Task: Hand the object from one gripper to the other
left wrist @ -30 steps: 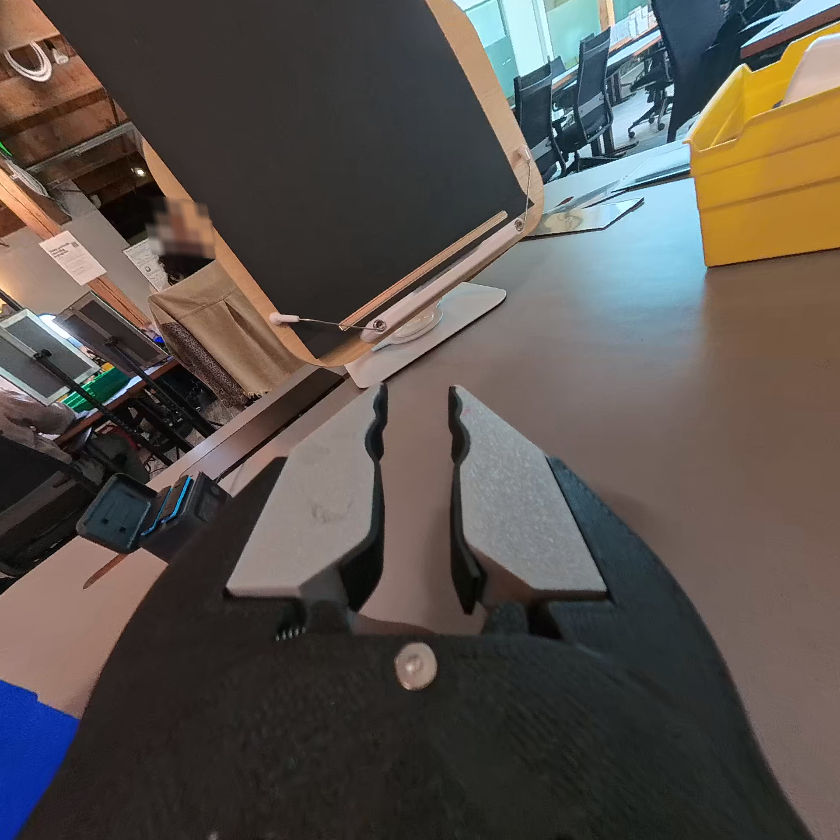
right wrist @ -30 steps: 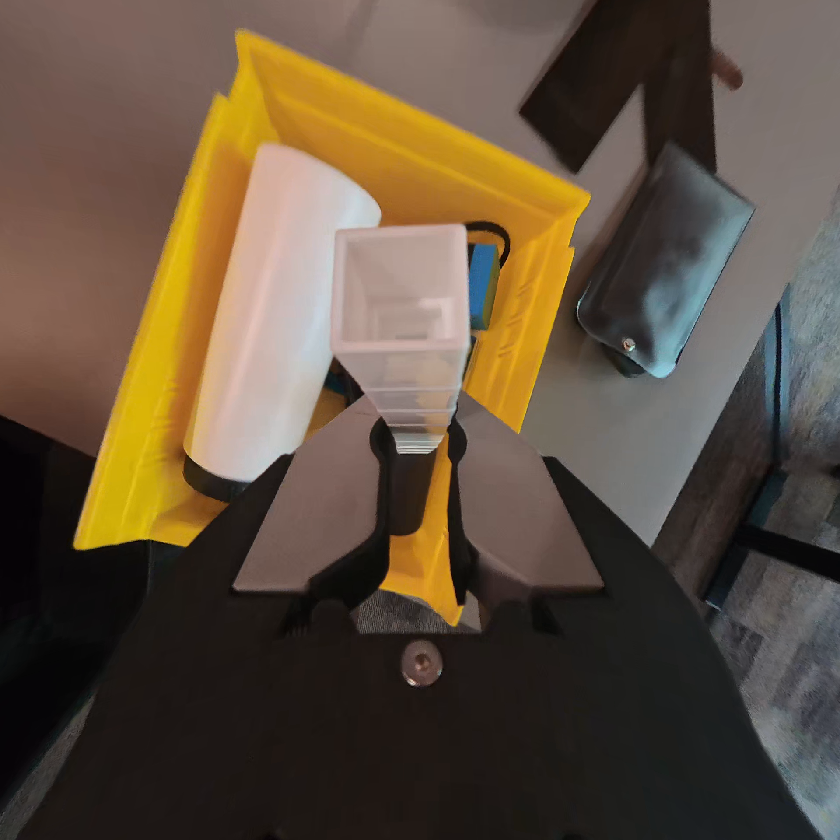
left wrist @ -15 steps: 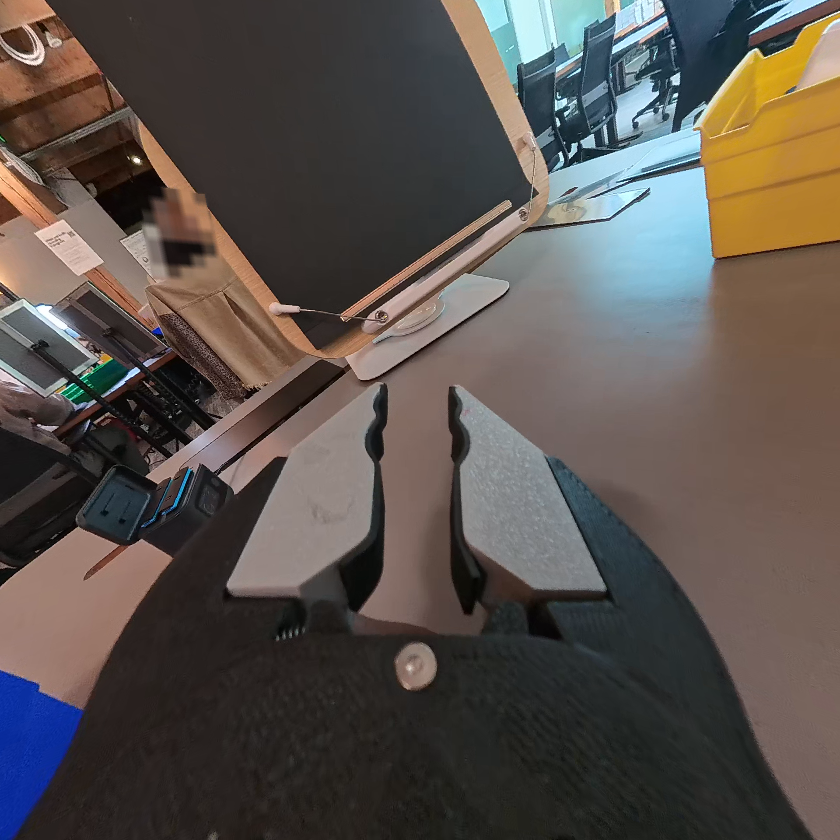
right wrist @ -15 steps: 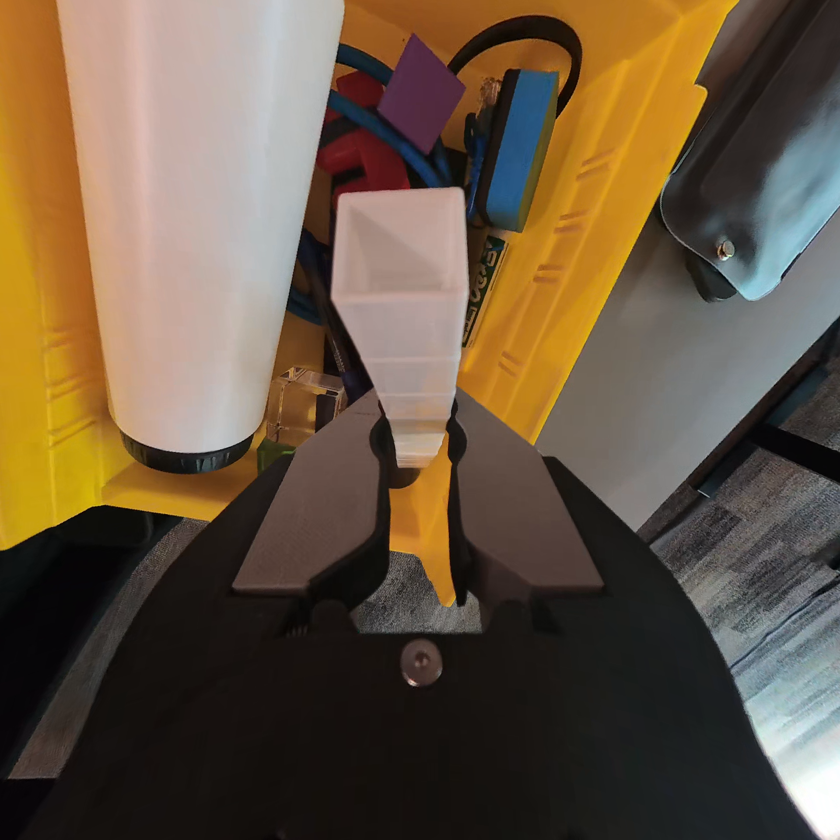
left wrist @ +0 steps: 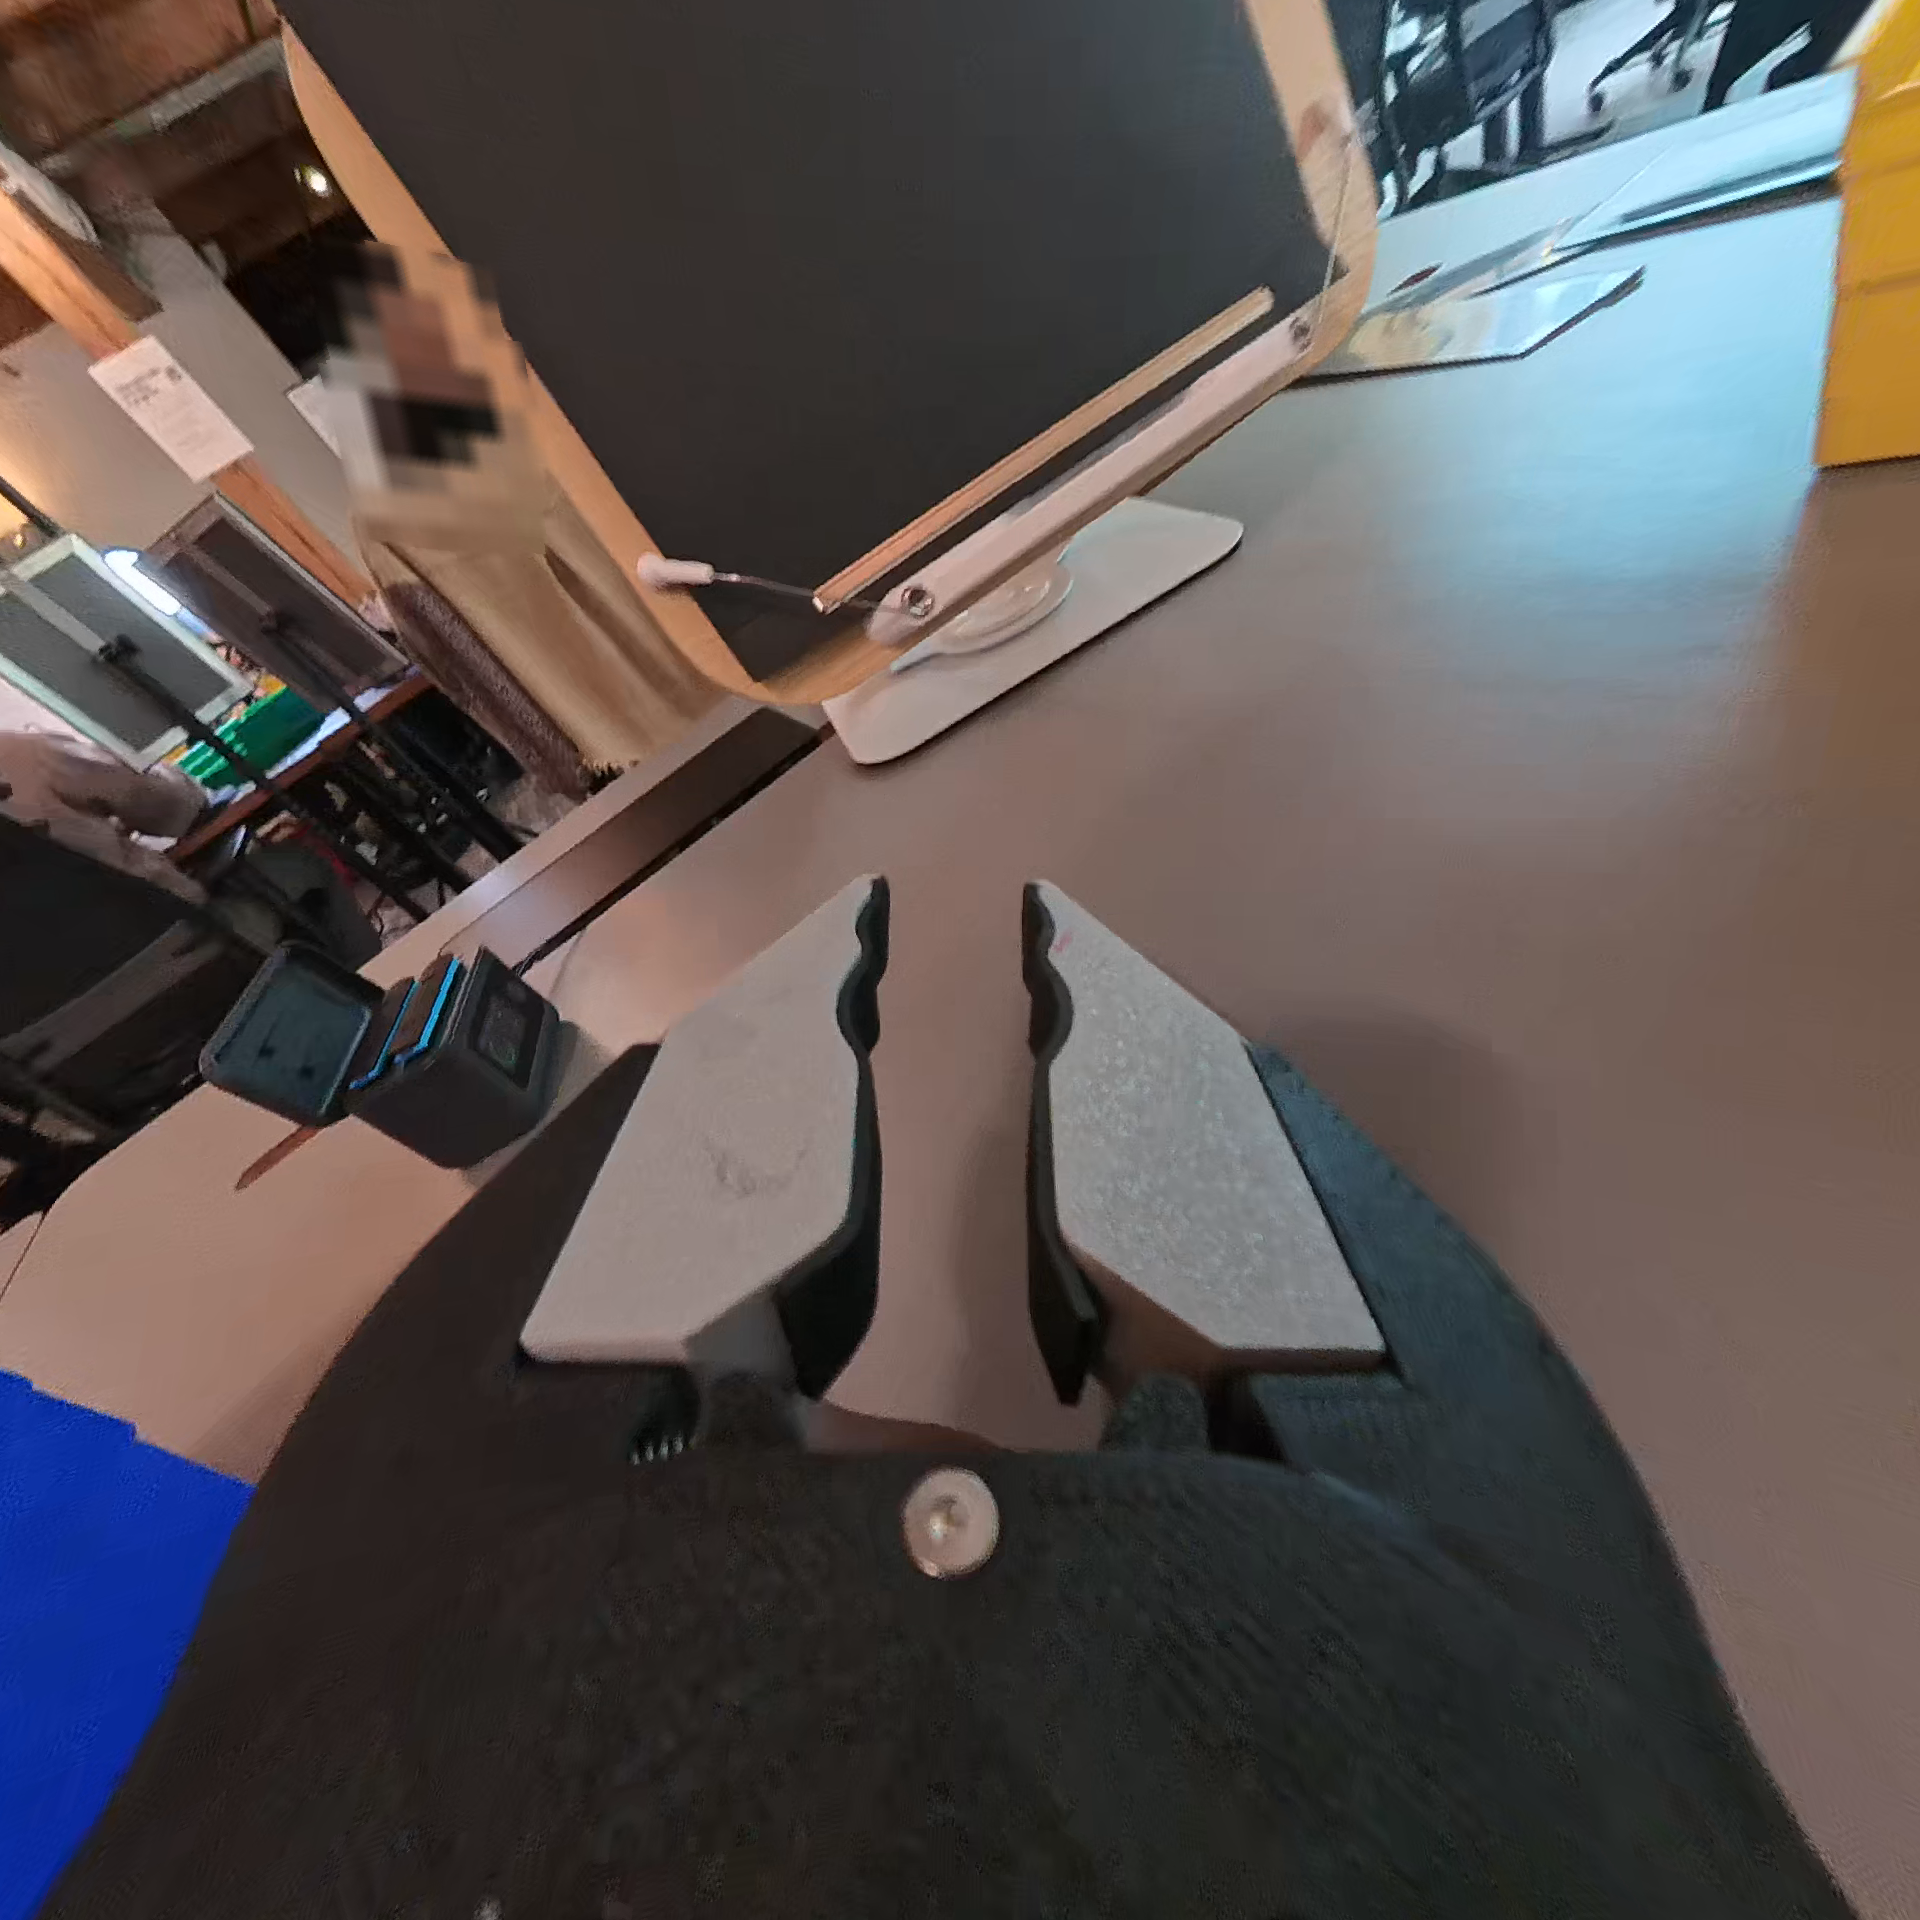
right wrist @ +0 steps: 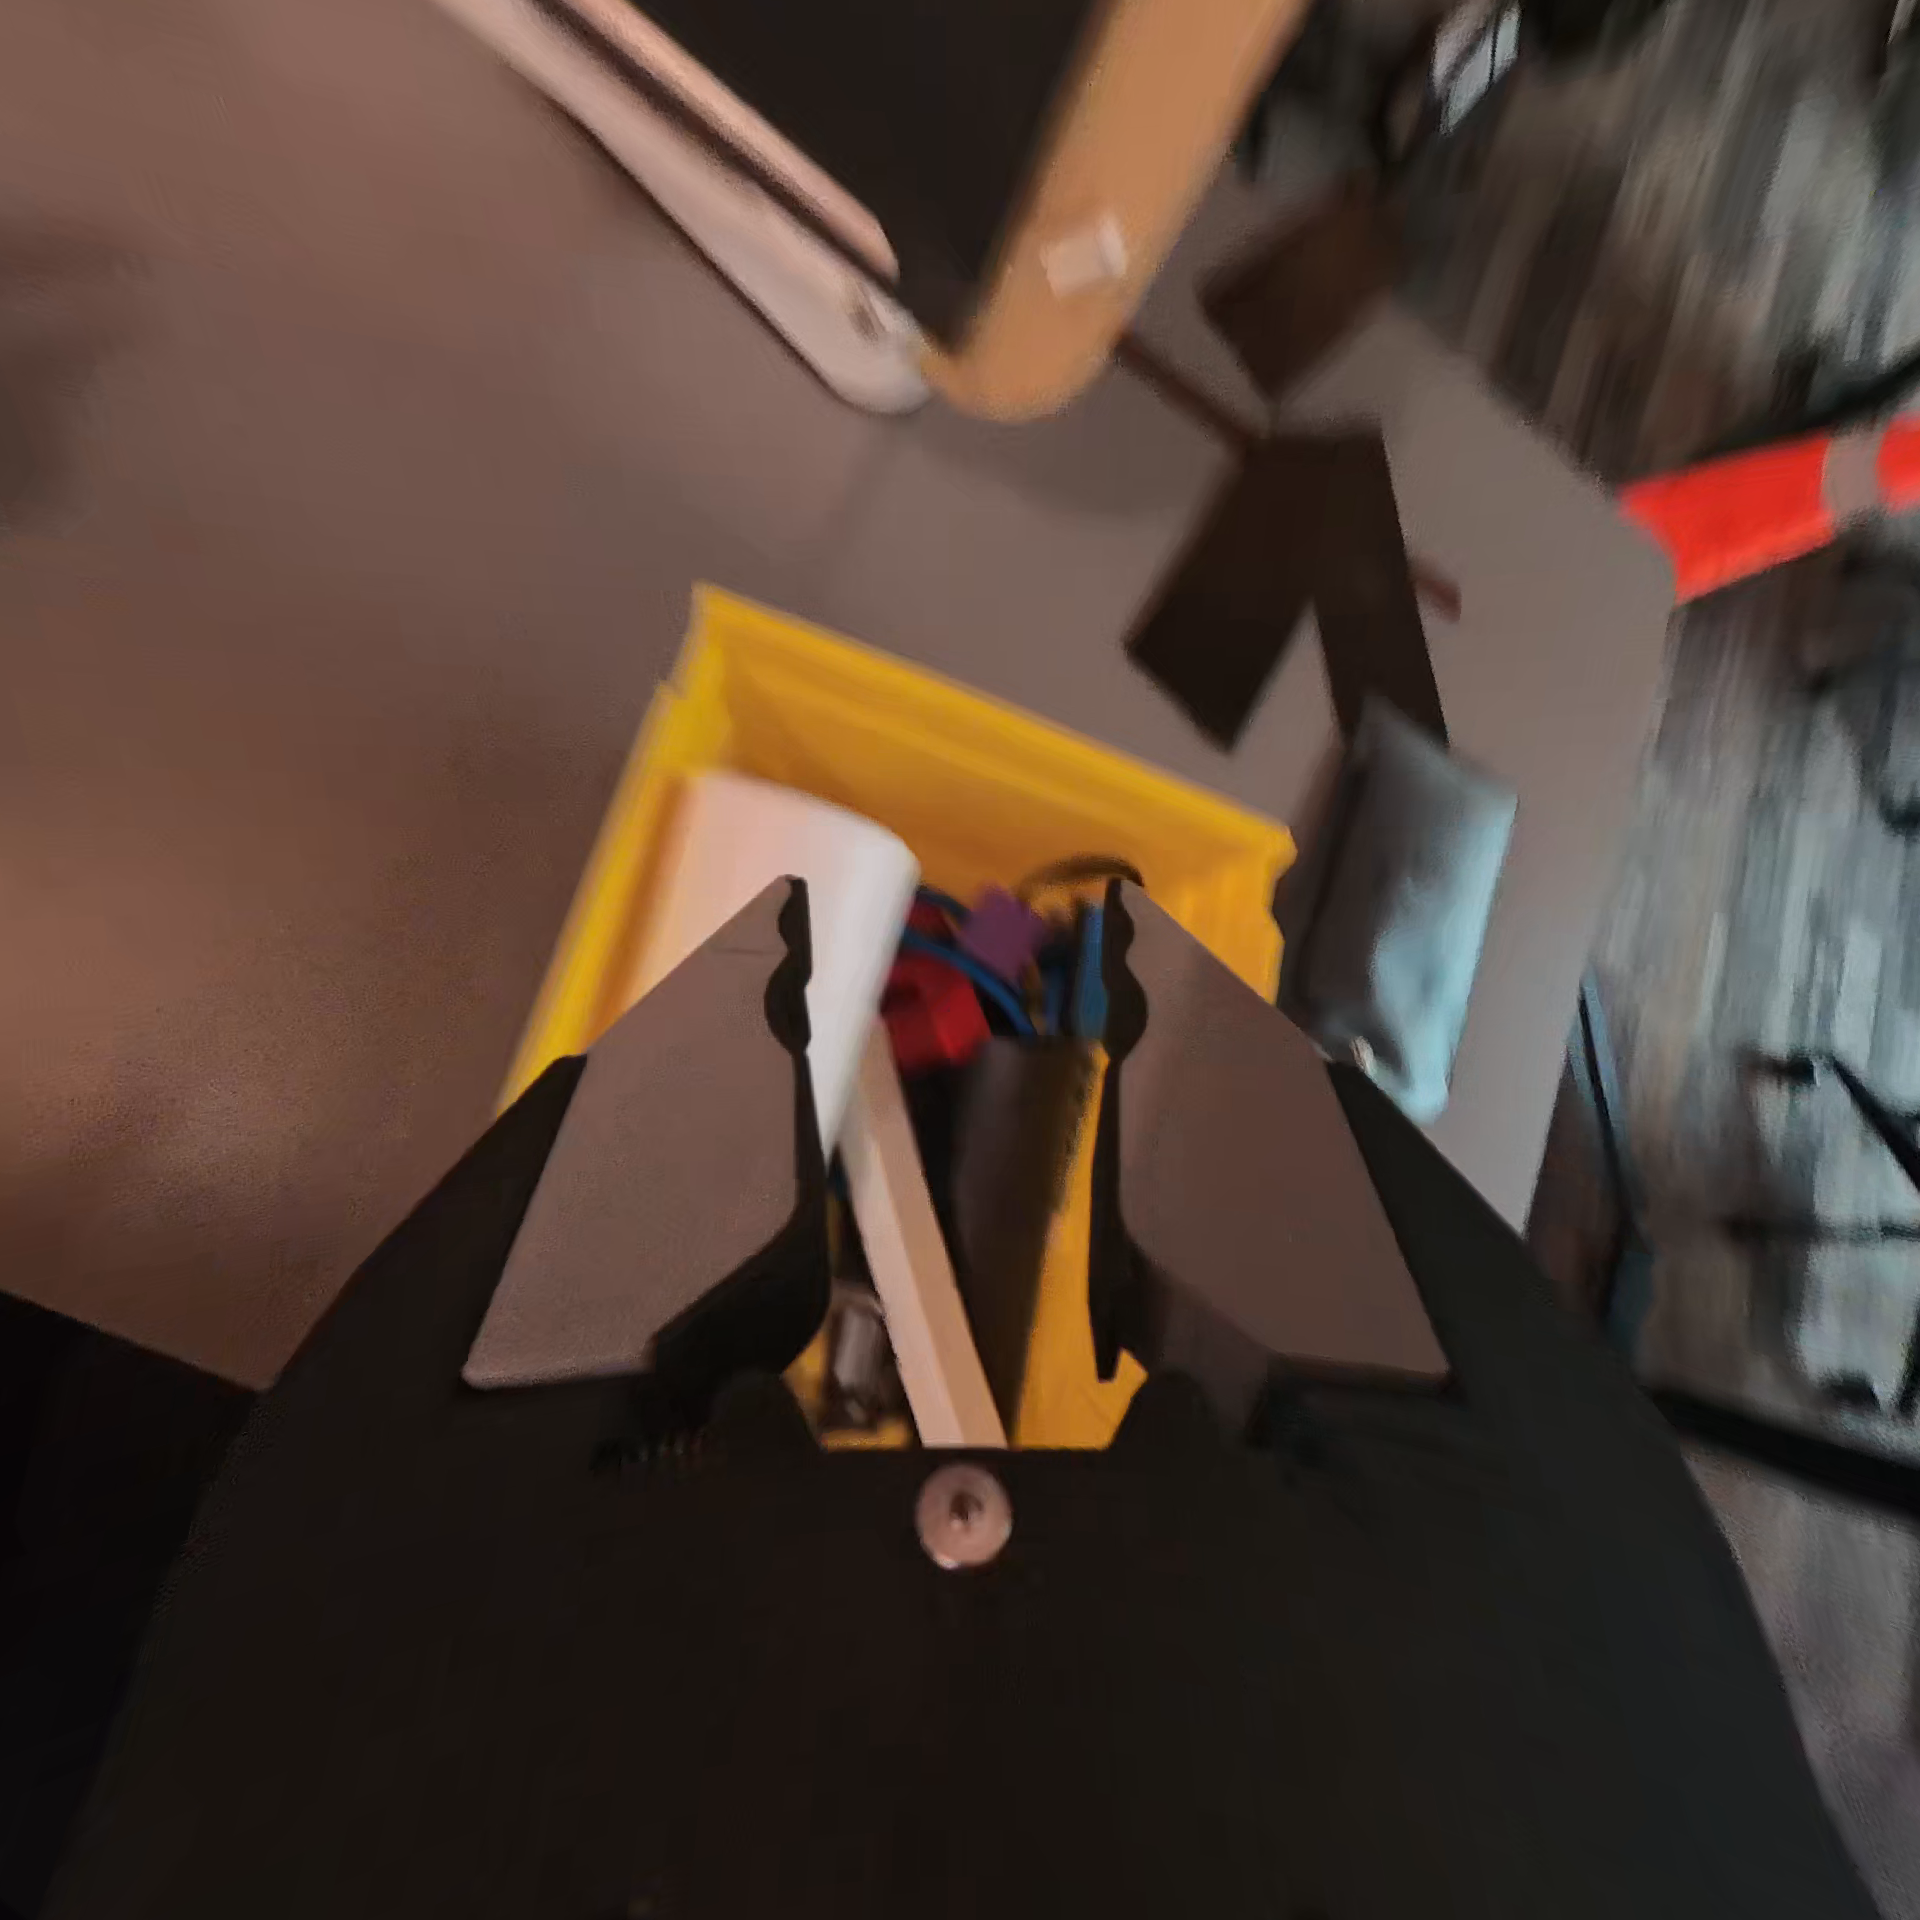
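My left tongs (left wrist: 954, 914) were low over the brown bench (left wrist: 1455, 831), with a small gap between the two grey fingers (left wrist: 727, 1143) and nothing in that gap. In front of them stood a big dark board with a tan edge (left wrist: 831, 260) on a flat silver foot (left wrist: 1122, 582). A small black camera with a blue stripe (left wrist: 436, 1060) sat on the bench near my left side, and a corner of the yellow bin (left wrist: 1870, 312) showed far to the right. My right tongs (right wrist: 956, 904) were spread wide apart and held nothing. They hung above the yellow bin (right wrist: 935, 727), looking down into it. The picture there was blurry. The clear square cup (right wrist: 914, 1247) lay slanted inside the bin, seen through the gap between my right fingers (right wrist: 665, 1143) and not touched by them. Beside it in the bin lay a big white tube (right wrist: 790, 862), a red piece (right wrist: 925, 1018), a purple piece (right wrist: 1003, 930) and a blue thing (right wrist: 1086, 977). A dark grey pouch (right wrist: 1423, 914) lay on the bench just beside the bin. The bottom corner of the tan-edged board (right wrist: 1039, 260) showed at the top of that view.
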Motion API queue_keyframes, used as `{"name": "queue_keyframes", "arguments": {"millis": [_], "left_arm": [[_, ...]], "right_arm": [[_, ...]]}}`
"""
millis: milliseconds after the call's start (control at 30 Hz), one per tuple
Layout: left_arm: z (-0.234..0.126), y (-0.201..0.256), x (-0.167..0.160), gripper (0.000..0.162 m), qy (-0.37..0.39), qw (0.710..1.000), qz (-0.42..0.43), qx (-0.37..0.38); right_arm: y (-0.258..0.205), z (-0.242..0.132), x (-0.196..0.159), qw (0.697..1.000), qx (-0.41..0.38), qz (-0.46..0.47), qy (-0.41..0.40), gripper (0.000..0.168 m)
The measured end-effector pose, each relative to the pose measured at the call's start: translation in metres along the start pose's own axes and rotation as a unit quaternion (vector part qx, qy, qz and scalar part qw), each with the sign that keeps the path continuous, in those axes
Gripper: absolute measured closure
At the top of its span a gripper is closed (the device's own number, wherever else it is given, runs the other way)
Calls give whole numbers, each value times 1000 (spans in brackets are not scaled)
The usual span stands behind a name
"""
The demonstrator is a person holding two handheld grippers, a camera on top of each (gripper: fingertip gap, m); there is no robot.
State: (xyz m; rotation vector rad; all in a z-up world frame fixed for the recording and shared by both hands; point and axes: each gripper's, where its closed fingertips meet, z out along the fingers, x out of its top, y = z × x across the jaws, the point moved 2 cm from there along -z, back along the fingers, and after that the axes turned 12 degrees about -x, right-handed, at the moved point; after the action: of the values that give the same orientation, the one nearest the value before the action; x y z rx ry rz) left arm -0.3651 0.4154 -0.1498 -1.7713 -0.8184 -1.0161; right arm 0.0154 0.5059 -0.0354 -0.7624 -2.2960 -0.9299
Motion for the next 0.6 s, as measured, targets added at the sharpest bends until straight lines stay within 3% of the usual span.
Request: {"name": "queue_keyframes", "arguments": {"millis": [133, 300, 433, 600], "left_arm": [[3, -7, -11, 142, -27, 999, -8, 20], [2, -14, -17, 141, -42, 998, -14, 37], [-2, -21, -22, 136, -47, 998, -23, 43], [-5, -33, -27, 135, -48, 996, -41, 57]], "right_arm": [[-73, -40, 78, 984, 46, -8, 174, 111], [-166, -67, 144, 931, 140, 34, 335, 119], [-226, -25, 162, 918, 183, 74, 345, 116], [-281, 82, 155, 939, 193, 86, 272, 111]]}}
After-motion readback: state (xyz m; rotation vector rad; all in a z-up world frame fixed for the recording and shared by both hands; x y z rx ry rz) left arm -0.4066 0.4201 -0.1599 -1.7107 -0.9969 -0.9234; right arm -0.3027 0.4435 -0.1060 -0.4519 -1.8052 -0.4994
